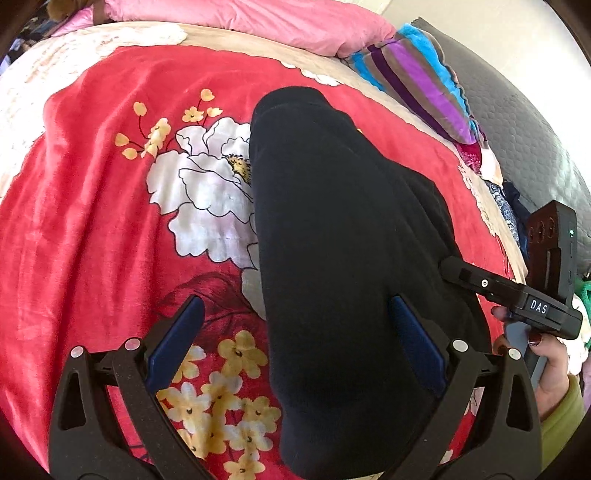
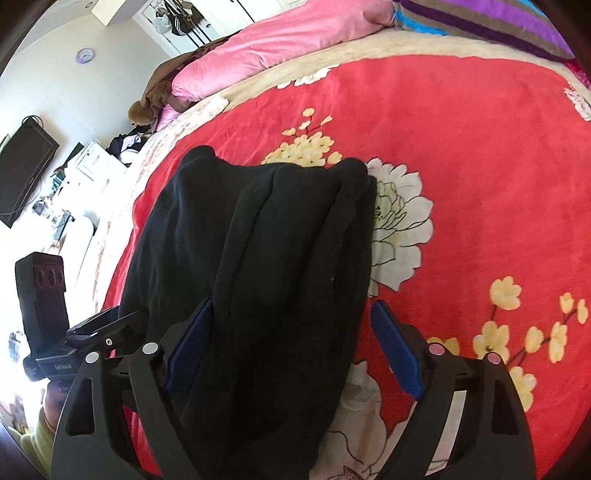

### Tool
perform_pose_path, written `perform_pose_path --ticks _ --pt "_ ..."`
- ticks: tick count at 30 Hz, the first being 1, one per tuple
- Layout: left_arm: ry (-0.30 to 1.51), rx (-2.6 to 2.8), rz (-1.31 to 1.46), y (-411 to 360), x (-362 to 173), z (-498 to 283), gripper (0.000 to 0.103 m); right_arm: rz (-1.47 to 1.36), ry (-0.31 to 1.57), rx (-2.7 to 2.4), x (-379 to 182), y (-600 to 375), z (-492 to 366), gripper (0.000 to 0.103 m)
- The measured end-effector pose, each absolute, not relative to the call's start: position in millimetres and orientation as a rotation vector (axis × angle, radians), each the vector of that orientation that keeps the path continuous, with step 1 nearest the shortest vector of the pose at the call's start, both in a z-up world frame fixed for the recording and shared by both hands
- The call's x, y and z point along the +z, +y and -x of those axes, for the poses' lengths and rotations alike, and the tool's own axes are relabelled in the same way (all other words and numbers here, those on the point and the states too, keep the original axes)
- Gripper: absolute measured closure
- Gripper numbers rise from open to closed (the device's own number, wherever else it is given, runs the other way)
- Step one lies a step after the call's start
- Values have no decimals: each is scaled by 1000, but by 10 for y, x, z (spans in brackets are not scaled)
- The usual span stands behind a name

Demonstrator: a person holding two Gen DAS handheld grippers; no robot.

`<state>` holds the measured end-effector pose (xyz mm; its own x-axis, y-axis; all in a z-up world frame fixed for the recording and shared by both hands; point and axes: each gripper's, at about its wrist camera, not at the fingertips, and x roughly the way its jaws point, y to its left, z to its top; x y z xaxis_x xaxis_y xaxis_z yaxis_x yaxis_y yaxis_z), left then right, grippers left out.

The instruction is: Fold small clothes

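Note:
A black garment (image 1: 332, 229) lies folded in a long thick strip on the red flowered blanket (image 1: 92, 221). My left gripper (image 1: 295, 314) is open above its near end, one blue pad (image 1: 177, 343) over the blanket, the other over the cloth. In the right wrist view the same black garment (image 2: 266, 240) runs between the open fingers of my right gripper (image 2: 295, 317), with layered folds showing. The right gripper's body shows in the left wrist view (image 1: 517, 299) at the garment's right edge. The left gripper's body shows in the right wrist view (image 2: 48, 332).
A pink quilt (image 1: 258, 22) lies along the far side of the bed. A striped purple and blue blanket (image 1: 417, 77) sits at the far right, beside a grey padded headboard (image 1: 524, 129). A television (image 2: 22, 173) and cluttered white furniture (image 2: 81, 184) stand beyond the bed.

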<state>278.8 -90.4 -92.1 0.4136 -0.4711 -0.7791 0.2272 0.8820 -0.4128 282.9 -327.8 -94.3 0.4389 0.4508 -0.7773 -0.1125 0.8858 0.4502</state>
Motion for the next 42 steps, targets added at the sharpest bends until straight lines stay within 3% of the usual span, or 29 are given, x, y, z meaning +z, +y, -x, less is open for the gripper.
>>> perform_pose_path --ticks 20,24,35,37,42 --pt "1050 -474 270 -1110 -959 -2829 10 -469 1101 434 -1102 -3309 -2983 14" --pt "1050 -515 293 -1138 -949 -2837 27 -469 1103 467 -1111 -3270 -2986 26" --pt "1060 -534 300 -1181 -1002 -2910 27 -471 1092 492 -1114 -3219 -2990 28" --pt "1057 -535 292 -1191 -998 -2915 27 -473 1090 502 -1117 -3198 -2993 32" --pt "1051 -555 307 -1190 -992 -2883 37 -499 1086 521 -1103 -3216 -2983 40"
